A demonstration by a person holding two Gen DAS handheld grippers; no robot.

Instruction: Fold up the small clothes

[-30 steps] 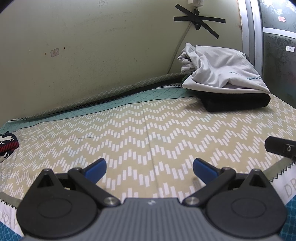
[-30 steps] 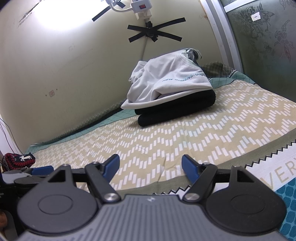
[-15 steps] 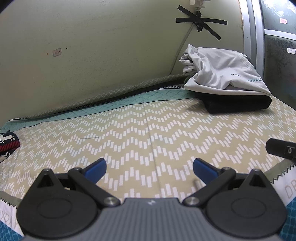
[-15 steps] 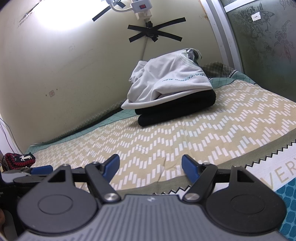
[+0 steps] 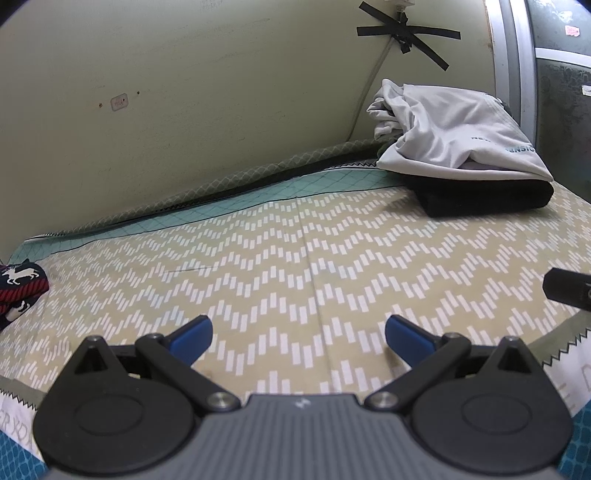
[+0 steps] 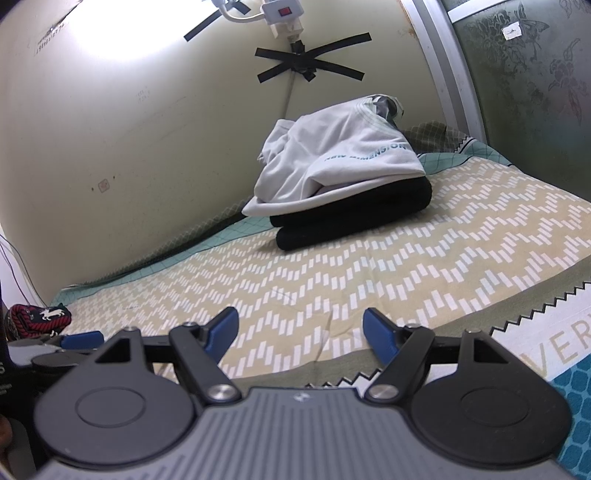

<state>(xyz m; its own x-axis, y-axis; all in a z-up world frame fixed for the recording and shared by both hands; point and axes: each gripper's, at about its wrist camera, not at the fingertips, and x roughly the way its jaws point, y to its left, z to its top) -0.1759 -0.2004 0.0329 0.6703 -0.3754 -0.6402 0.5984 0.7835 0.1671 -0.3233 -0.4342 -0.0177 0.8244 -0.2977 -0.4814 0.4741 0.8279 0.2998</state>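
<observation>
Two grippers hover over the near edge of the bed, the left gripper (image 5: pixel 297 334) and the right gripper (image 6: pixel 300 328), both with jaws spread wide and nothing between the blue pads. Two folded garments sit stacked at the bed's far right corner by the wall: a white shirt (image 6: pixel 340 162) on top of a black garment (image 6: pixel 354 218). One more piece, a navy and red garment with white animal figures (image 5: pixel 20 291), lies bunched at the left edge. One bedsheet (image 5: pixel 295 258) covers the bed, tan with white zigzag dashes and a teal border along the far edge. Behind it stands a pale green wall (image 5: pixel 184 92) with a cross of black tape (image 6: pixel 308 62) holding a white power strip (image 6: pixel 282 14), and a frosted glass panel (image 6: pixel 524 74) at the right.
</observation>
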